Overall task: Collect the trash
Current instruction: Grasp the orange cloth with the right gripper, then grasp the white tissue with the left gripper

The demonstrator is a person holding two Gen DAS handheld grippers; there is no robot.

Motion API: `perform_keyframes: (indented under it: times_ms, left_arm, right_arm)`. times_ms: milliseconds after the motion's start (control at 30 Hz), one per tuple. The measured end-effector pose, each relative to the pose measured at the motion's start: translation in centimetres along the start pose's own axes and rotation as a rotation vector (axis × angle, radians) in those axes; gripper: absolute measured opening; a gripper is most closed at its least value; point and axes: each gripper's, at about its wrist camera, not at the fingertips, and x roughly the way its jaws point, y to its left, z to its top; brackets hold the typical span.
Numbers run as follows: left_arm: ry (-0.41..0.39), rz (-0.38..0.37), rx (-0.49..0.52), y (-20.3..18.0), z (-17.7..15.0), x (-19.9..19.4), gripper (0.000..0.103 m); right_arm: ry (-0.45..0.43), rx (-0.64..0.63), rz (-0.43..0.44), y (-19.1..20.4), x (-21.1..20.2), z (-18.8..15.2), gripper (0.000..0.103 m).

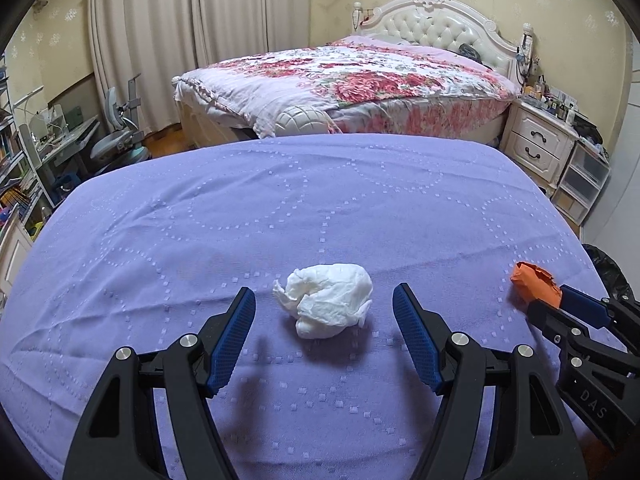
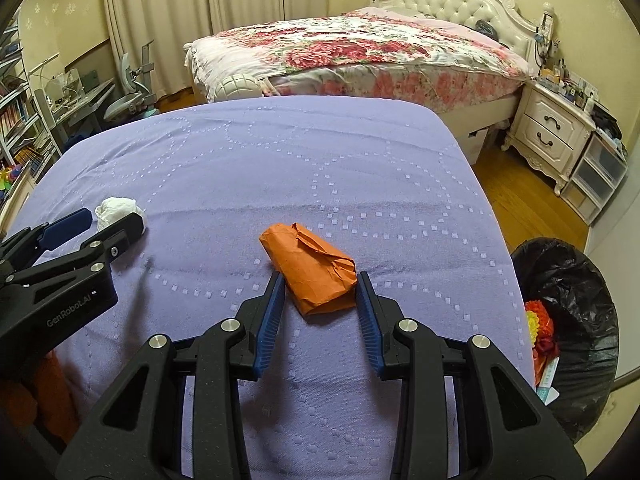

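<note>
A crumpled white tissue (image 1: 326,299) lies on the purple tablecloth (image 1: 280,208). My left gripper (image 1: 324,308) is open, its two fingers either side of the tissue and apart from it. A crumpled orange paper (image 2: 314,274) lies on the same cloth. My right gripper (image 2: 319,292) has its blue pads against both sides of the paper's near end. The orange paper (image 1: 534,280) and right gripper also show at the right of the left wrist view. The tissue (image 2: 116,209) and left gripper (image 2: 106,226) show at the left of the right wrist view.
A bin lined with a black bag (image 2: 576,320), holding colourful trash, stands on the floor right of the table. Beyond the table are a bed with a floral cover (image 2: 360,52), a white nightstand (image 2: 552,136), and a desk with a chair (image 1: 116,136) at the left.
</note>
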Motion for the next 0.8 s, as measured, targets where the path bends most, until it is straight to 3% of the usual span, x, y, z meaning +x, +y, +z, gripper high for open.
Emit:
perform_keyframes:
  times_ms: [100,267,800]
  left_arm:
    - [0.033,-0.014,-0.011,0.3,0.1,0.6,0.043]
    - [0.032,-0.021,-0.014,0.4,-0.1,0.4,0.032]
    - [-0.054,-0.075,-0.009,-1.2,-1.5,-4.4,0.030]
  right_arm:
    - [0.000,-0.001,-0.001,0.0,0.1,0.0,0.036]
    - [0.000,-0.001,-0.001,0.0,0.0,0.0,0.036]
    - [-0.053,0.022,-0.015,-0.9,-3.3,-1.6,0.035]
